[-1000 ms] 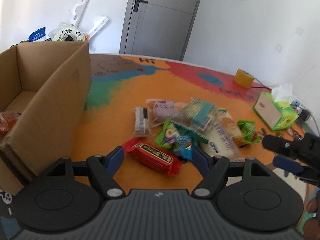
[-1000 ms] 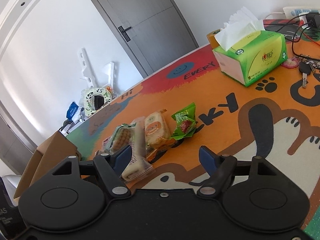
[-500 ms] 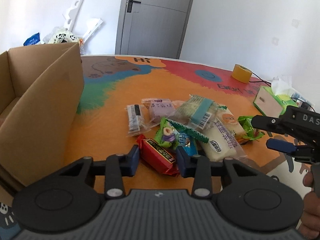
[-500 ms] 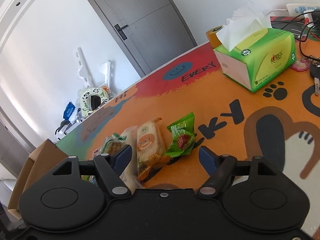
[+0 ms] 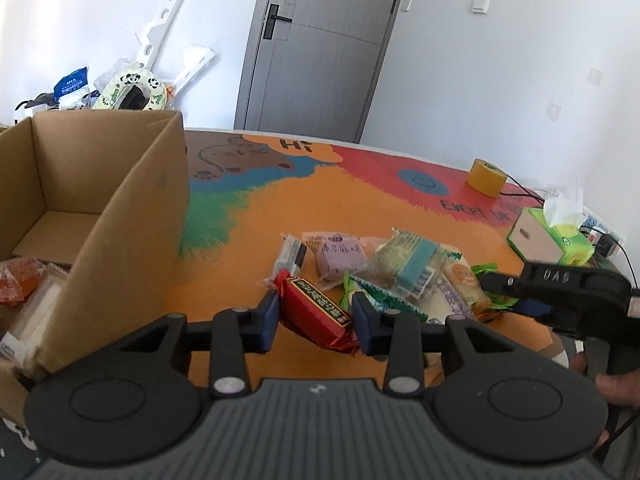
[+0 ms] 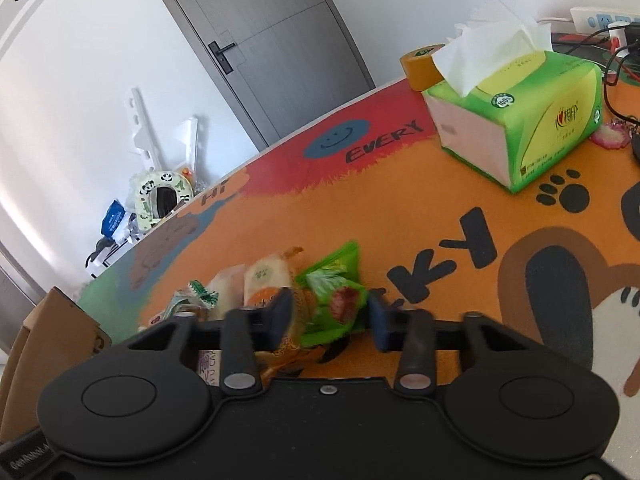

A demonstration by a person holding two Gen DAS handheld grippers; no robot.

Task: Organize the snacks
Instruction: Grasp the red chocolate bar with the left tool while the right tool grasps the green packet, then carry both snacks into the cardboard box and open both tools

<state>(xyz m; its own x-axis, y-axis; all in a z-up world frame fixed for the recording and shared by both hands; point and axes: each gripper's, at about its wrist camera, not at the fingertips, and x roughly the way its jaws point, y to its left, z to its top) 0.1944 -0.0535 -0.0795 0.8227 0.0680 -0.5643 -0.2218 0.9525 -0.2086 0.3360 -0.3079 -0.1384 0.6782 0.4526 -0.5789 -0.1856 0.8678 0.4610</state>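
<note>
Left gripper (image 5: 314, 318) jaws grip the red snack bar (image 5: 316, 309) off-centre; it may twist loose. Right gripper (image 6: 330, 320) jaws straddle the green packet (image 6: 334, 300), unclosed; slippage likely.

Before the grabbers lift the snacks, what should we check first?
1. Red snack sits between the left gripper pads: ok.
2. Left pads actually pinching it: cannot tell.
3. Green snack sits between the right gripper pads: ok.
4. Right pads touching it: not ok, a gap shows on its right.
5. Cardboard box open on top, with room: ok.
6. Neighbouring orange snack clear of the right gripper's left pad: not ok.
</note>
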